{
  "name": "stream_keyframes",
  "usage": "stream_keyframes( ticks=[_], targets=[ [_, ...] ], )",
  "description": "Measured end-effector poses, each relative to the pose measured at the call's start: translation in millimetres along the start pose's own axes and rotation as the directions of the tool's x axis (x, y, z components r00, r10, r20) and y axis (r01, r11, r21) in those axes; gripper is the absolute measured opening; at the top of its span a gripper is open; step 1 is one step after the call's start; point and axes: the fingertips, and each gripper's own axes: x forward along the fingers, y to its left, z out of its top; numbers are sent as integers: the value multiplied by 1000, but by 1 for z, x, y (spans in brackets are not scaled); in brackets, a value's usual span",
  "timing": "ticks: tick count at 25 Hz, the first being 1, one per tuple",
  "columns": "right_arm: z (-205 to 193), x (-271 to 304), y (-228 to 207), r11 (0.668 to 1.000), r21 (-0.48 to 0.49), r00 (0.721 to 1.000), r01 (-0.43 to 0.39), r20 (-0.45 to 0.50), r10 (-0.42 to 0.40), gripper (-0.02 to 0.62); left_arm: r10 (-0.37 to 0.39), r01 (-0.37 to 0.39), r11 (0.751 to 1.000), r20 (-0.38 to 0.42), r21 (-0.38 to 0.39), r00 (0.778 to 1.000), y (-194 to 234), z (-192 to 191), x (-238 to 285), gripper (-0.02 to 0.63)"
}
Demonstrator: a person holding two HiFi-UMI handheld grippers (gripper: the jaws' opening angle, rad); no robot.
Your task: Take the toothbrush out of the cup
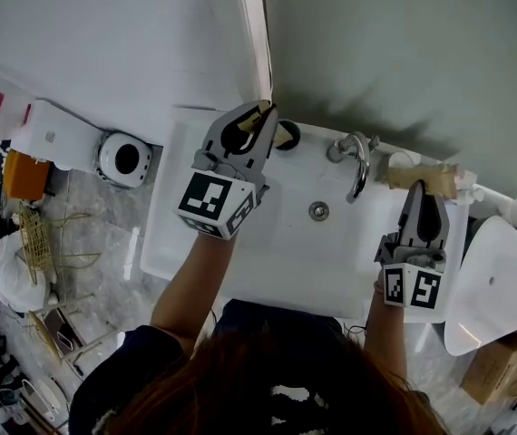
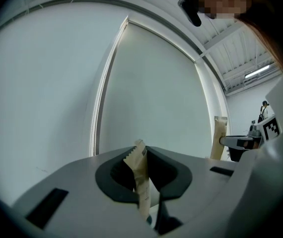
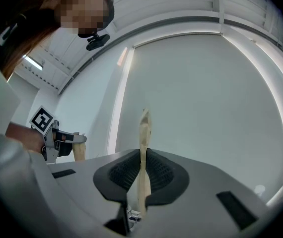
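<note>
In the head view my left gripper [image 1: 263, 109] is shut on a toothbrush in a beige paper wrapper [image 1: 260, 110], held above a dark cup [image 1: 288, 135] at the back left of the white sink [image 1: 258, 261]. The left gripper view shows the serrated top of that wrapper [image 2: 140, 168] pinched between the jaws of the left gripper [image 2: 143, 152]. My right gripper [image 1: 419, 187] is shut on a second beige wrapped toothbrush [image 1: 431, 178] over the sink's back right corner. That wrapper [image 3: 144, 133] stands upright between the jaws of the right gripper [image 3: 142, 156].
A chrome faucet [image 1: 357, 159] and the drain [image 1: 318, 210] lie between the two grippers. A mirror and wall rise right behind the sink. A white toilet lid [image 1: 494, 288] is to the right. A round white device [image 1: 125, 158] sits on the floor to the left.
</note>
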Motion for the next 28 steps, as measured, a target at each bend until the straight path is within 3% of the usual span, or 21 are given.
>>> stream_keyframes(
  ticks=[7,12,28],
  targets=[
    [25,-23,13,999,-1,999,-33,38,33,48,13,-14,999,16,35,1000,-25,18,-45,48],
    [34,-34,22,999,-1,998,-51,46,51,48,20,-21,1000,11,16,1000,-34,16,-69,48],
    [14,-47,26,999,-17,999,-40,-37,39,48,42,-43,998,9,45,999,-38,5,-87,48]
  ],
)
